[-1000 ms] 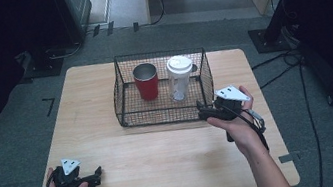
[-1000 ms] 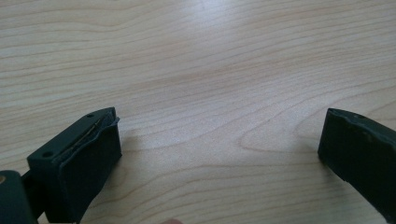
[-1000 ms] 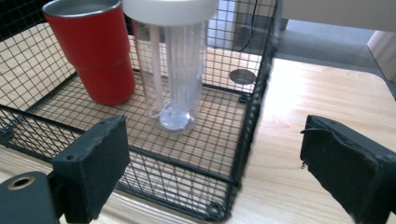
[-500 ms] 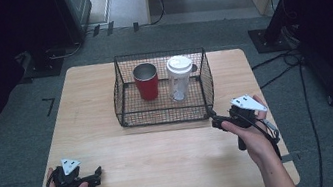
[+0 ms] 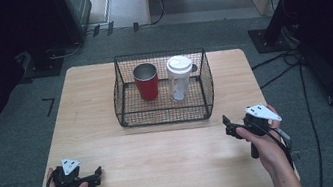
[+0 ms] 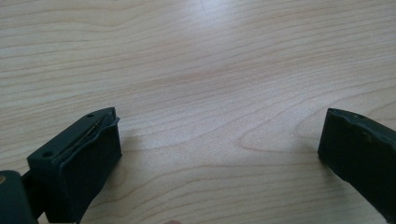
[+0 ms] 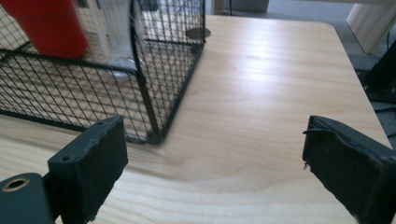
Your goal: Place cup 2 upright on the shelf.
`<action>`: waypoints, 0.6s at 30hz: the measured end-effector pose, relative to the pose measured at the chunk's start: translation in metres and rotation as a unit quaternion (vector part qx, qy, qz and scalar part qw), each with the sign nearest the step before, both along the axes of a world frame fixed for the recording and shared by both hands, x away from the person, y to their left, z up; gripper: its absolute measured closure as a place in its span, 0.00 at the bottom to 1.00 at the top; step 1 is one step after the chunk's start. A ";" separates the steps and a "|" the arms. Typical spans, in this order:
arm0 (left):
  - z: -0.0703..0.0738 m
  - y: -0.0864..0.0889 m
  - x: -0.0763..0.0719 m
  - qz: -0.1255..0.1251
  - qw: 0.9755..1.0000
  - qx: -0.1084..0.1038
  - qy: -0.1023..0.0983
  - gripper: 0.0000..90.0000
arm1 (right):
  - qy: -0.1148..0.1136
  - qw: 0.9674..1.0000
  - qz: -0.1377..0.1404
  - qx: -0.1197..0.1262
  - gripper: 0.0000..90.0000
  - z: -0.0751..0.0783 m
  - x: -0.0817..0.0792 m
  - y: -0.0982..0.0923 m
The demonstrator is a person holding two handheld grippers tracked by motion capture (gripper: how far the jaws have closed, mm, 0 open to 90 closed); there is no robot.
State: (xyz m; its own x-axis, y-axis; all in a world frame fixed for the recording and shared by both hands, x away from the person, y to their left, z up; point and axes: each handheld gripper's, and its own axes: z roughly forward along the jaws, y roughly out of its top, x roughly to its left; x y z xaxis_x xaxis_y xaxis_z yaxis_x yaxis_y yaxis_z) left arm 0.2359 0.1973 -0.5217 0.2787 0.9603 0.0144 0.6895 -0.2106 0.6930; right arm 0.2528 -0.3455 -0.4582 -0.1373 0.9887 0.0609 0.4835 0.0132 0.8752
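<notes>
- The wire basket (image 5: 165, 105) stands in the middle of the far half of the wooden table (image 5: 163, 149). It is the thing nearest to the right gripper (image 5: 227, 125), and in my judgement the work here is about it and its load.
- Inside the basket two vessels stand upright, side by side. The red cup (image 5: 146, 80) is on the left and has no lid, so its grey inner wall shows. The white-lidded tumbler (image 5: 180, 76) is on the right, with a clear body under a white lid. I cannot tell whether they touch each other.
- Both vessels stand toward the back of the basket, and the front part of its mesh floor is bare.
- The right gripper is near the basket's front right corner, apart from it, with its tips pointing toward the basket. In the right gripper view the corner of the basket (image 7: 154, 126) lies just ahead of the jaws. They stand wide apart with only table between them, so this claw holds nothing.
- The left gripper (image 5: 97, 174) rests low at the near left corner of the table, well apart from the basket. Its jaws are spread too, with bare wood (image 6: 210, 93) between them. It looks parked, out of the way.
- With both claws free and the vessels settled, I think the load is already placed.
</notes>
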 end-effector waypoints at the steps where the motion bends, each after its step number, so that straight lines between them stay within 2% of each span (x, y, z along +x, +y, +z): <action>1: 0.000 0.000 0.000 0.000 1.000 0.000 0.000 0.00 | 0.002 1.000 -0.004 0.000 0.07 -0.002 -0.001 -0.003; 18: 0.000 0.000 0.000 0.000 1.000 0.000 0.000 0.00 | 0.029 0.998 -0.046 -0.014 0.07 -0.038 -0.026 -0.045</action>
